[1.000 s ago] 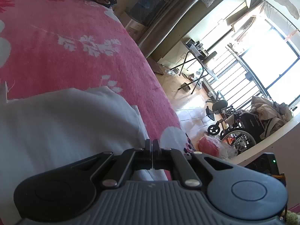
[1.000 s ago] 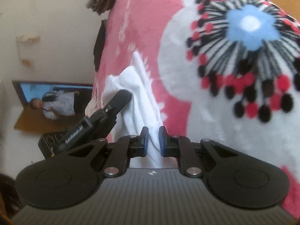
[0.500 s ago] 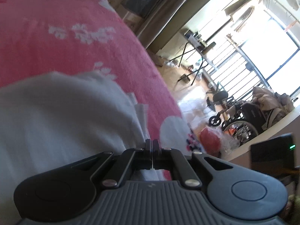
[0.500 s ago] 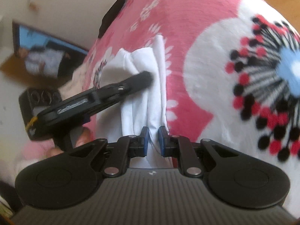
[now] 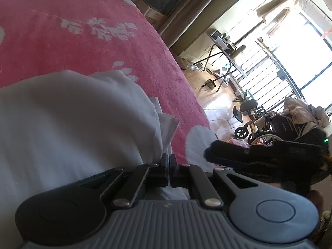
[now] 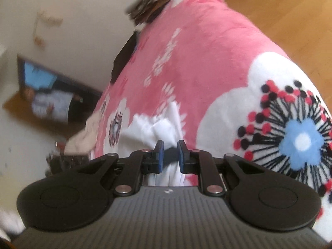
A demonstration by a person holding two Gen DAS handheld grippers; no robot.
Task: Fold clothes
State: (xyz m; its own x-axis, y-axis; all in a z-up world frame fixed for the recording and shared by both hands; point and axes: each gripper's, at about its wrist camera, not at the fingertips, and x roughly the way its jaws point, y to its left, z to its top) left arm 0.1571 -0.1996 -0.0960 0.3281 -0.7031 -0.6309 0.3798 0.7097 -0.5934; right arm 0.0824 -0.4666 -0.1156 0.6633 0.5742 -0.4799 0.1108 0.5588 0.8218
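A white garment (image 5: 72, 120) lies bunched on a pink floral blanket (image 5: 83, 41). My left gripper (image 5: 168, 159) is shut on the white garment's edge. In the right wrist view the same white garment (image 6: 157, 128) sits crumpled just ahead of my right gripper (image 6: 170, 147), whose blue-padded jaws stand a little apart with white cloth below and between them. The right gripper's black body (image 5: 259, 157) shows at the right of the left wrist view, close beside my left one.
The pink blanket (image 6: 207, 62) has a large white flower with a blue centre (image 6: 300, 141). A stack of dark folded clothes (image 6: 149, 6) lies at the far end of the bed. A wheelchair (image 5: 269, 124) and a folding table (image 5: 224, 51) stand on the floor beyond the bed's edge.
The right gripper has swung close beside my left one and now shows in the left wrist view. The left gripper no longer shows in the right wrist view. The right jaws have opened slightly.
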